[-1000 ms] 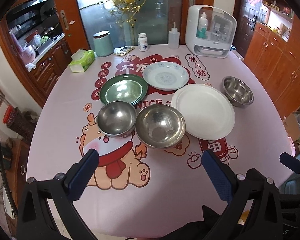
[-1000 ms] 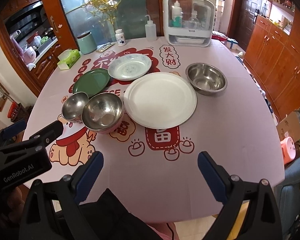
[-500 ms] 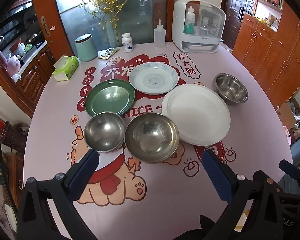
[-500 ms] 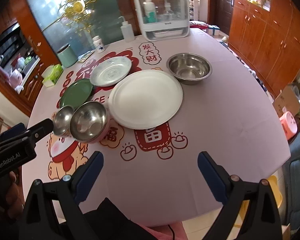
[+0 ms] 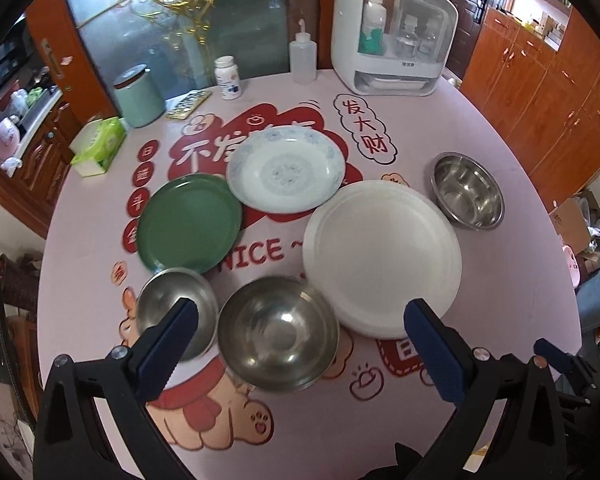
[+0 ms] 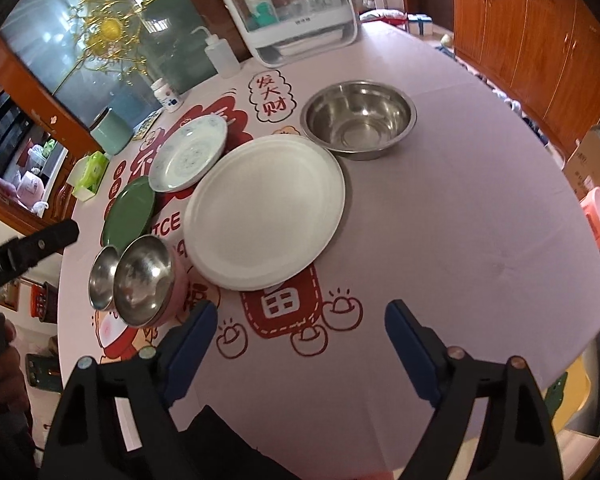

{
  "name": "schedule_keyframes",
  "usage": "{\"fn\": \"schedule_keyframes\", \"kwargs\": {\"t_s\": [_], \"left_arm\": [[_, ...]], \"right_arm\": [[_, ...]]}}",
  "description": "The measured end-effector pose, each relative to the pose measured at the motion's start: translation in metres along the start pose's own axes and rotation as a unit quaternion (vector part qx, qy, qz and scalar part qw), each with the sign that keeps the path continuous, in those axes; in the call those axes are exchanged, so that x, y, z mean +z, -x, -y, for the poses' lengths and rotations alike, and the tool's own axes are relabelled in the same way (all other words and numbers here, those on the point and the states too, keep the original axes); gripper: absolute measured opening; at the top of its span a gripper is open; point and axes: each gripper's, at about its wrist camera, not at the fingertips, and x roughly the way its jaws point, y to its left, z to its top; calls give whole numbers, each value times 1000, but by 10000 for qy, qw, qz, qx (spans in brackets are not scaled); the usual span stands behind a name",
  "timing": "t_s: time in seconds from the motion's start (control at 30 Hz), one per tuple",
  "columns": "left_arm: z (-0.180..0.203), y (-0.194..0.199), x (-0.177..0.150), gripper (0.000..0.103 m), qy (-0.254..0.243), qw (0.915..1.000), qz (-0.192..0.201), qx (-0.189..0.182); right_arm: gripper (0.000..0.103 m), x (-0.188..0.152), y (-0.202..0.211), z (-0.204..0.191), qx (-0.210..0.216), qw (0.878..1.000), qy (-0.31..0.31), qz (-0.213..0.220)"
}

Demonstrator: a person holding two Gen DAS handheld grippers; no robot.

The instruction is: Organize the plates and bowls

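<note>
On the pink tablecloth lie a large white plate (image 5: 382, 258), a blue-patterned white plate (image 5: 286, 170) and a green plate (image 5: 189, 222). A small steel bowl (image 5: 168, 306) and a mid-size steel bowl (image 5: 278, 332) sit at the front, and a wide steel bowl (image 5: 467, 190) at the right. My left gripper (image 5: 300, 330) is open and empty above the mid-size bowl. My right gripper (image 6: 300, 330) is open and empty above the cloth in front of the white plate (image 6: 264, 214). The wide bowl (image 6: 358, 120) lies beyond that plate.
At the table's back stand a white dispenser cabinet (image 5: 394, 36), a squeeze bottle (image 5: 302, 58), a pill bottle (image 5: 228, 78), a mint canister (image 5: 138, 96) and a tissue box (image 5: 98, 146). Wooden cabinets (image 6: 540, 40) line the right side.
Both grippers have moved forward and lower toward the dishes. The right view has tilted and swung left. No dish has moved.
</note>
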Motion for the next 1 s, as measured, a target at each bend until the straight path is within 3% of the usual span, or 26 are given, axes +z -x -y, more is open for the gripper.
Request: {"fn": "schedule_keyframes", "kwargs": {"t_s": [0.27, 0.5, 1.0], "left_arm": [[7, -50, 39, 102, -173, 9990, -396, -71], [2, -104, 64, 102, -156, 9964, -832, -6], [-15, -196, 74, 98, 120, 9847, -1737, -21]], "right_arm": [[68, 28, -42, 27, 405, 9982, -245, -372], [61, 47, -74, 42, 593, 9955, -438, -600], [36, 61, -127, 64, 838, 9858, -1077, -976]]}}
